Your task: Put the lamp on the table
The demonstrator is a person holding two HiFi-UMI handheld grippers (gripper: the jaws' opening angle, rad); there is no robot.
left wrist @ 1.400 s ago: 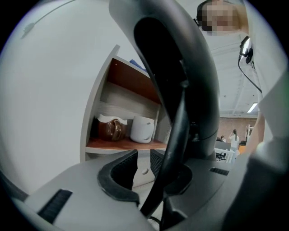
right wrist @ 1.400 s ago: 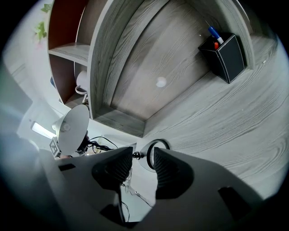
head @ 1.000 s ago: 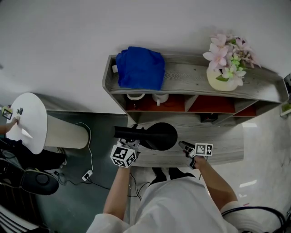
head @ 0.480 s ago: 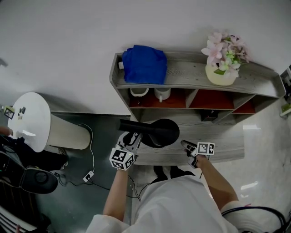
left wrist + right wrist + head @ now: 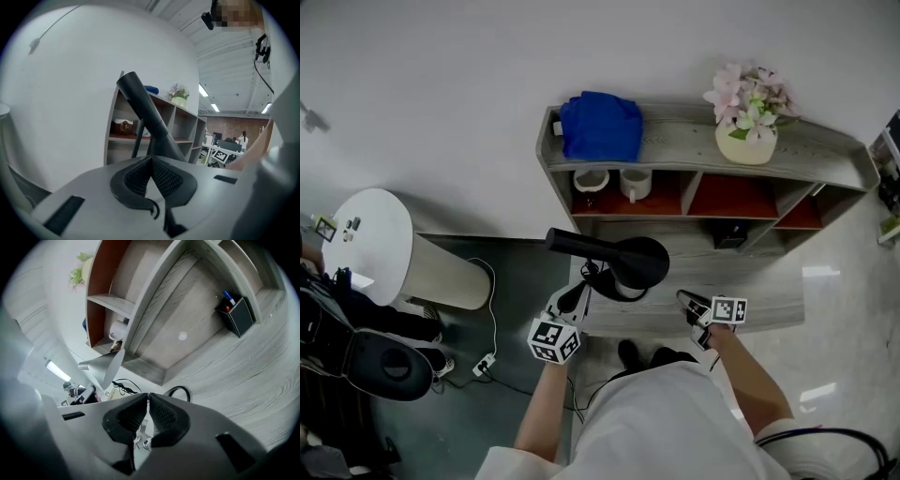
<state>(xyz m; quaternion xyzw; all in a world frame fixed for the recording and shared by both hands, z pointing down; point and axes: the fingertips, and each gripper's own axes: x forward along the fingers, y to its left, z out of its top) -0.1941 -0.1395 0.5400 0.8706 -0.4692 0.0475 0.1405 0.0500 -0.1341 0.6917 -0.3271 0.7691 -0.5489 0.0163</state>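
A black lamp (image 5: 633, 262) stands on the grey wooden table (image 5: 769, 302), its arm reaching left. In the left gripper view its dark arm (image 5: 146, 117) rises just beyond my jaws. My left gripper (image 5: 574, 298) sits at the table's near left edge, a little short of the lamp, shut with nothing in it (image 5: 151, 159). My right gripper (image 5: 689, 302) hovers over the table's front right of the lamp. Its jaws are closing, pads almost together, and nothing lies between them (image 5: 148, 395). From there the lamp shade (image 5: 105, 365) shows as a grey cone.
A shelf unit (image 5: 825, 164) stands on the table's back with a blue cloth (image 5: 600, 127), a flower pot (image 5: 745, 141) and cups (image 5: 591, 178). A black pen holder (image 5: 236, 315) stands in its lower bay. A white round stand (image 5: 375, 248) and a cable (image 5: 492, 319) are at the left.
My left gripper has come off the lamp's arm, drawn back toward me and shut. The right gripper's jaws have come together. The lamp stays standing on the table.
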